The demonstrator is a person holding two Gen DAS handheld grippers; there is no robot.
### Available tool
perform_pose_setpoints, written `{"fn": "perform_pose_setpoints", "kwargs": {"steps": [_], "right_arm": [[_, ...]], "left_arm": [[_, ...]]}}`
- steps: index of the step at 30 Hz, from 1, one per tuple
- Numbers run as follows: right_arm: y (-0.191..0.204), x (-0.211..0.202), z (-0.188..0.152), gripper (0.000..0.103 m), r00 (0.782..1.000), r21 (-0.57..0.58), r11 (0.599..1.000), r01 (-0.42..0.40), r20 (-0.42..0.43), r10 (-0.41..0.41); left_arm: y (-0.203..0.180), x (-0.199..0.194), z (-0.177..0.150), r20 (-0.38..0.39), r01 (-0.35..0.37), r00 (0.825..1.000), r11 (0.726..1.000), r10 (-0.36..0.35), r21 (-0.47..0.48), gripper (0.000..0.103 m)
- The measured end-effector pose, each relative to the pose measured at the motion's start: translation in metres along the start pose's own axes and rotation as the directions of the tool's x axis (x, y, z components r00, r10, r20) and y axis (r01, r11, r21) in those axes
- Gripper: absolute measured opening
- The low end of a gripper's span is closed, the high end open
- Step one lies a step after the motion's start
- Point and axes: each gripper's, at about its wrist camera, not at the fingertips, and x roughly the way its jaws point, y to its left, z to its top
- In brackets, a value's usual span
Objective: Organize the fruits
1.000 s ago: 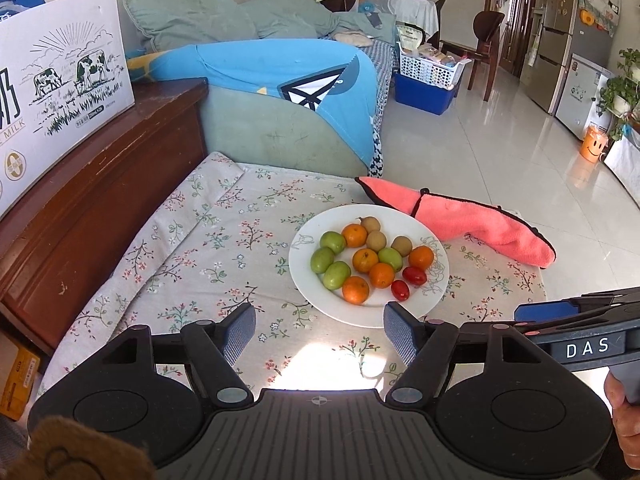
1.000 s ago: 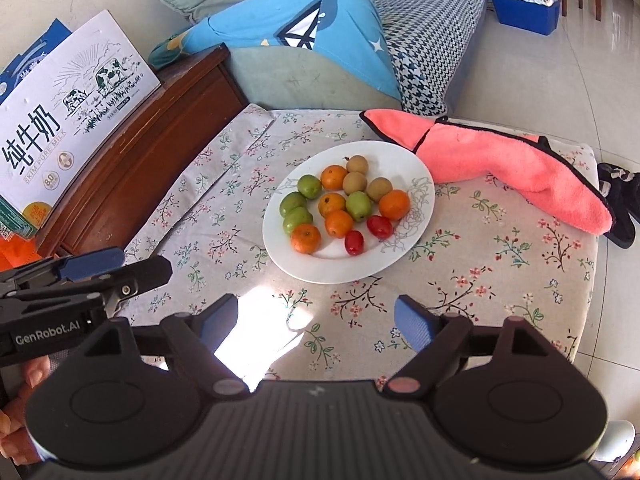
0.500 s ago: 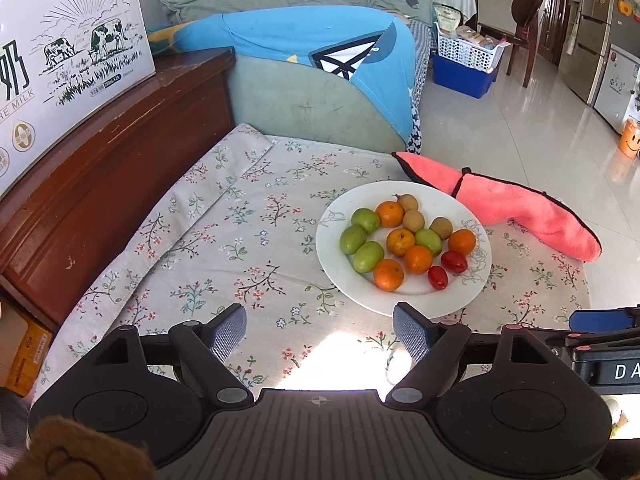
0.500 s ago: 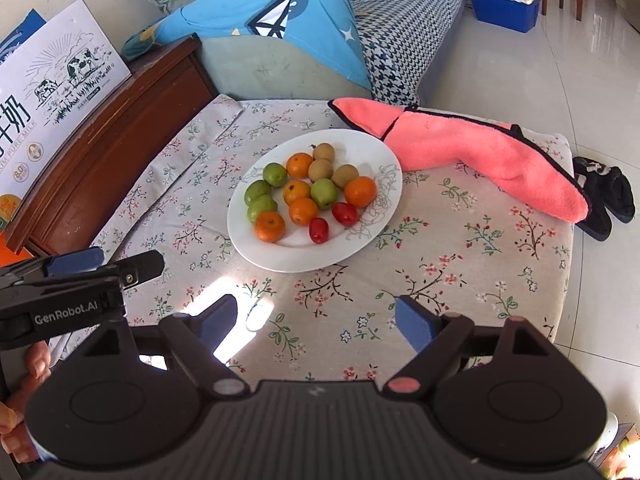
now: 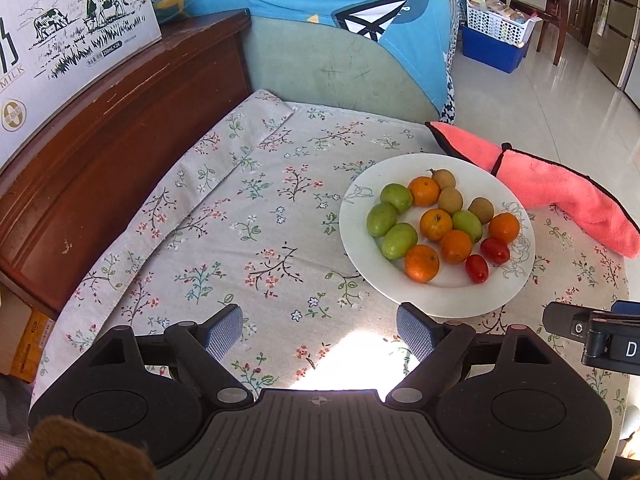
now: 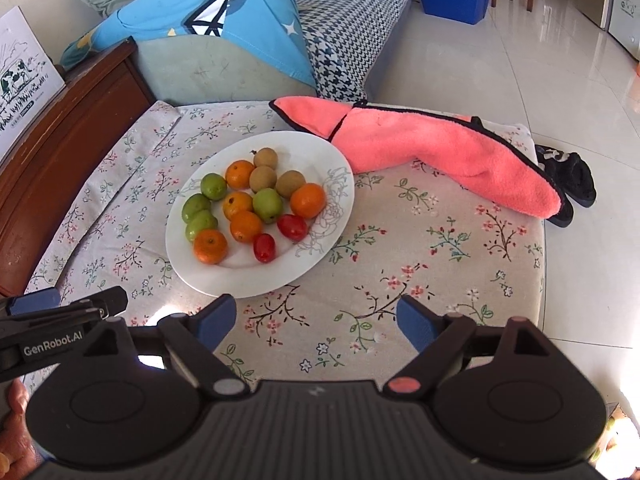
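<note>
A white plate (image 5: 356, 236) (image 6: 180, 256) sits on a floral tablecloth and holds mixed fruit: several oranges (image 5: 421, 263) (image 6: 210, 246), several green fruits (image 5: 399, 240) (image 6: 267, 205), three brown longans (image 5: 450, 200) (image 6: 263, 179) and two red tomatoes (image 5: 477, 268) (image 6: 264, 247). My left gripper (image 5: 320, 334) hovers over bare cloth to the near left of the plate, jaws opening, nothing between them. My right gripper (image 6: 316, 320) hovers over cloth just in front of the plate's near right rim, jaws opening, empty too.
A pink plush cloth (image 5: 560, 192) (image 6: 440, 148) lies behind and right of the plate. A dark wooden cabinet (image 5: 100, 140) with a milk carton box (image 5: 60, 40) borders the table's left. A sofa (image 6: 224, 68) with a blue cover stands behind. Dark slippers (image 6: 568, 176) lie on the tiled floor.
Both grippers have sunk and tilted toward the table. In the left wrist view the plate has slid right; in the right wrist view it has slid left. Both sets of jaws stand wider.
</note>
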Motion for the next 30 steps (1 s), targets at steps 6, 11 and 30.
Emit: {"fn": "perform_pose_setpoints", "kwargs": {"steps": [6,11,30], "right_arm": [[0.004,0.011,0.006,0.091,0.999,-0.009,0.999,0.039,-0.008,-0.039],[0.01,0.02,0.011,0.091,0.994,-0.058,0.993,0.106,0.012,-0.105],[0.018,0.048,0.022,0.091,0.985,-0.109,0.979,0.17,0.02,-0.169]], "left_arm": [[0.003,0.016,0.006,-0.024,-0.022,0.999,1.0,0.022,0.001,0.086],[0.007,0.024,0.009,-0.038,-0.037,0.999,0.999,0.036,-0.013,0.086],[0.001,0.044,0.014,-0.059,-0.052,0.997,0.999,0.053,0.015,0.086]]}}
